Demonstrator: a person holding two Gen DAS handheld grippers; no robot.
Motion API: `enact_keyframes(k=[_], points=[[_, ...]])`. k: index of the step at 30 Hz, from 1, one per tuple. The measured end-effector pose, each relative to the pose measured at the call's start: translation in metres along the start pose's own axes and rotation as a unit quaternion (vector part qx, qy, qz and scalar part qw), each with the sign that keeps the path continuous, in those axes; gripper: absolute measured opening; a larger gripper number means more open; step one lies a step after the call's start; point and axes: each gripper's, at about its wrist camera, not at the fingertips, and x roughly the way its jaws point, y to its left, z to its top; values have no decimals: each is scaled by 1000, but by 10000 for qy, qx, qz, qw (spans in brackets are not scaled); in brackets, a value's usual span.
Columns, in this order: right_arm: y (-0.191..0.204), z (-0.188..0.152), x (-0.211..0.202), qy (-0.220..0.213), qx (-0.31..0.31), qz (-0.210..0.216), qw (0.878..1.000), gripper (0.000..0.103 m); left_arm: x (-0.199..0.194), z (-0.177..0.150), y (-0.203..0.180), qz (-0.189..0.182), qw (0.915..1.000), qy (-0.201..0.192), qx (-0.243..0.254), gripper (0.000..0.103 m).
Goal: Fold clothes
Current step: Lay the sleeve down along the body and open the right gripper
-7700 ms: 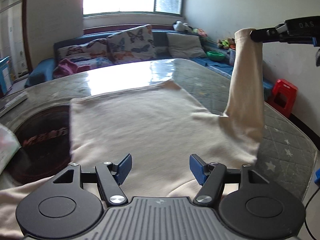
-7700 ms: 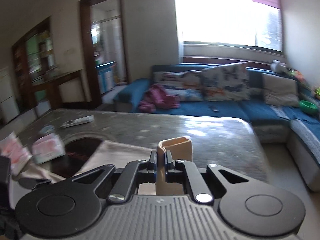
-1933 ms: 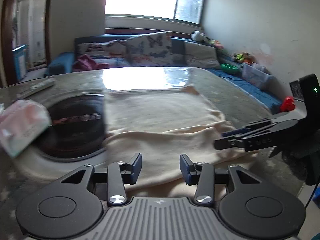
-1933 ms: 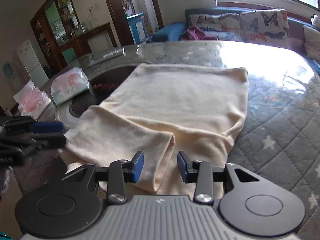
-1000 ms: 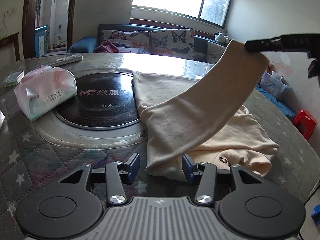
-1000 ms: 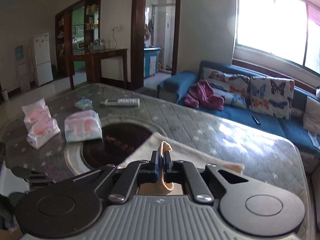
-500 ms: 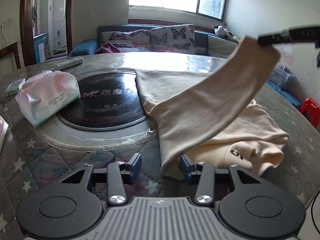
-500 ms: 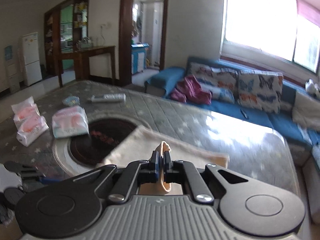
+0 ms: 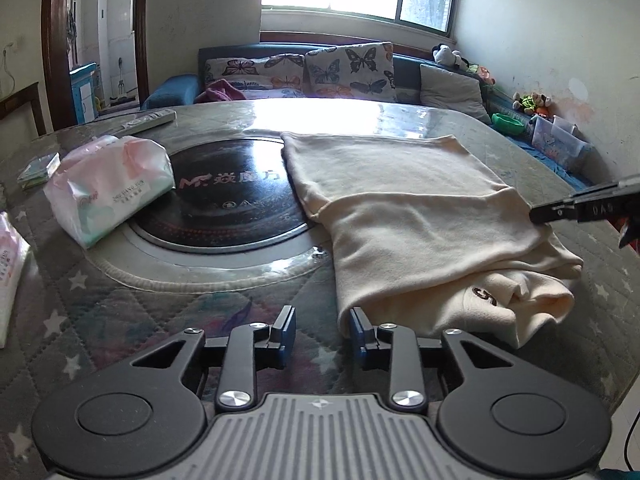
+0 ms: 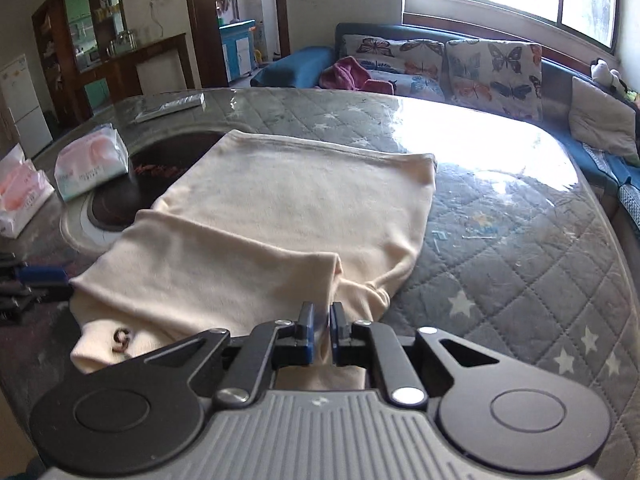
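A cream sweater (image 9: pixel 400 168) lies flat on the quilted table (image 9: pixel 168 300), its body reaching away from me. One sleeve (image 9: pixel 420 240) is folded across the near part, above the bunched collar end with a small dark logo (image 9: pixel 484 296). My left gripper (image 9: pixel 322 330) is open and holds nothing, its right finger just touching the sleeve's near corner. In the right wrist view my right gripper (image 10: pixel 322 332) is low over the sweater (image 10: pixel 288 200), jaws nearly together with the cuff of the sleeve (image 10: pixel 224 264) between them. From the left wrist view the right gripper (image 9: pixel 536 216) meets the sleeve's right edge.
A round black hotplate (image 9: pixel 228 192) is set into the table left of the sweater. A tissue pack (image 9: pixel 108 188) rests on its rim, another pack (image 10: pixel 20 196) further left, and a remote (image 9: pixel 150 118) at the back. A blue sofa with cushions (image 9: pixel 304 68) stands behind.
My right gripper has come down from high in the air and laid the sleeve flat across the sweater. The left gripper has stayed open near the sleeve's corner.
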Motion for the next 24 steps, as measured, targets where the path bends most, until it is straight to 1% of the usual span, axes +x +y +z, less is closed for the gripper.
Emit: enact_keyframes(k=[3, 8, 10, 11, 13, 17, 19, 20, 21, 24], points=[[-1, 4, -9, -150, -48, 19, 9999, 8, -10, 7, 7, 13, 10000, -89, 22, 33], [-4, 12, -2, -180, 78, 91, 9998, 9, -18, 28, 10, 2, 9995, -312, 10, 36], [-6, 16, 1, -192, 129, 121, 9997, 12, -14, 35, 6, -47, 9994, -343, 36, 37], [-7, 17, 2, -192, 154, 136, 9996, 17, -12, 38, 4, -76, 9993, -354, 51, 37], [-6, 10, 5, -85, 203, 180, 9996, 23, -4, 42, -2, -150, 9993, -325, 121, 38], [-8, 0, 7, 28, 293, 173, 9994, 23, 14, 48, -15, -319, 9989, -227, 252, 38], [-9, -2, 7, 81, 340, 211, 9992, 21, 23, 51, -22, -386, 9985, -197, 325, 38], [-9, -2, 7, 87, 353, 220, 9991, 12, 26, 52, -25, -414, 9983, -184, 357, 38], [-9, -2, 6, 88, 367, 232, 9990, 6, 30, 54, -28, -440, 9982, -169, 376, 38], [-8, 4, -5, -23, 441, 355, 9984, 4, 37, 58, -32, -563, 9972, -134, 470, 38]])
